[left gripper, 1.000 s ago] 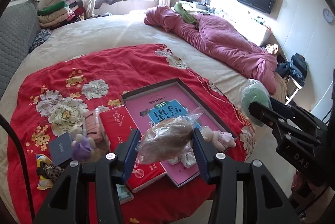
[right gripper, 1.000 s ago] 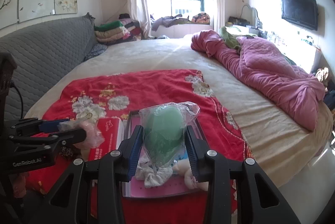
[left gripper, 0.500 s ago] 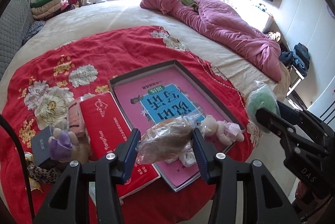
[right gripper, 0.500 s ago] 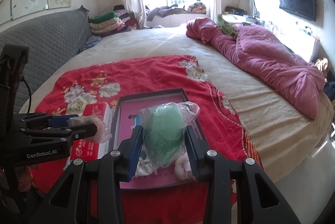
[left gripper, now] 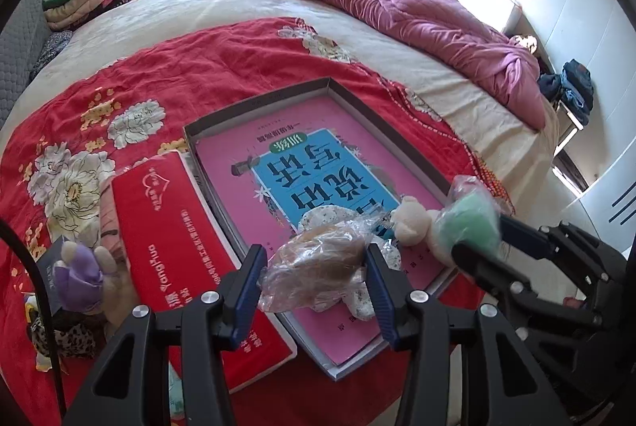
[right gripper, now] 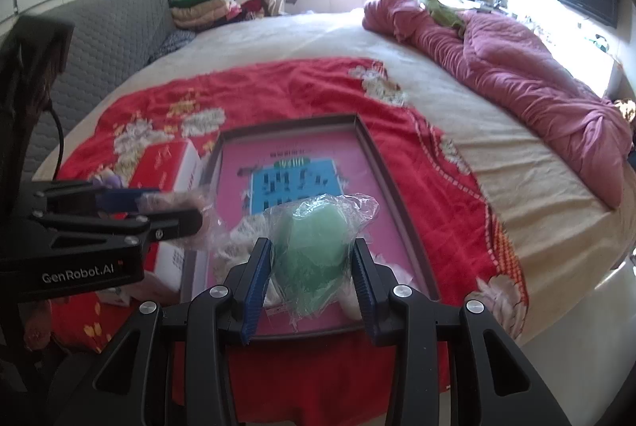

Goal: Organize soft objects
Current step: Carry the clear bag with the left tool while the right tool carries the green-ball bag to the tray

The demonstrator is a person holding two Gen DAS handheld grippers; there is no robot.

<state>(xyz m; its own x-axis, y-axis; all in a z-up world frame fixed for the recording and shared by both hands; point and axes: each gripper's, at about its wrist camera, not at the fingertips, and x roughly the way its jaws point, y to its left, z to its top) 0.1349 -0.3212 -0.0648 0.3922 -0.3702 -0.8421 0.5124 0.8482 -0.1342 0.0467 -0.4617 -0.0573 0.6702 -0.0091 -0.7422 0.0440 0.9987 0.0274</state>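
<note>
My left gripper [left gripper: 314, 279] is shut on a brown soft object in a clear plastic bag [left gripper: 318, 263] and holds it over the near end of the shallow grey box [left gripper: 254, 104] with a pink book inside. My right gripper [right gripper: 312, 277] is shut on a green soft object in a clear bag [right gripper: 314, 243], also over the box's [right gripper: 286, 121] near end; it shows in the left wrist view [left gripper: 473, 223] at the right. A small plush bear [left gripper: 413, 223] and a white patterned cloth piece [left gripper: 326, 217] lie in the box.
A red box [left gripper: 175, 227] lies left of the grey box on the red flowered blanket [left gripper: 179, 68]. A purple plush toy [left gripper: 79, 275] and small items sit at the near left. A crumpled pink quilt [left gripper: 437, 16] lies at the far right. The bed edge is at the right.
Both grippers have moved forward and down over the grey box with their bags still held. The right gripper has come closer to the left one.
</note>
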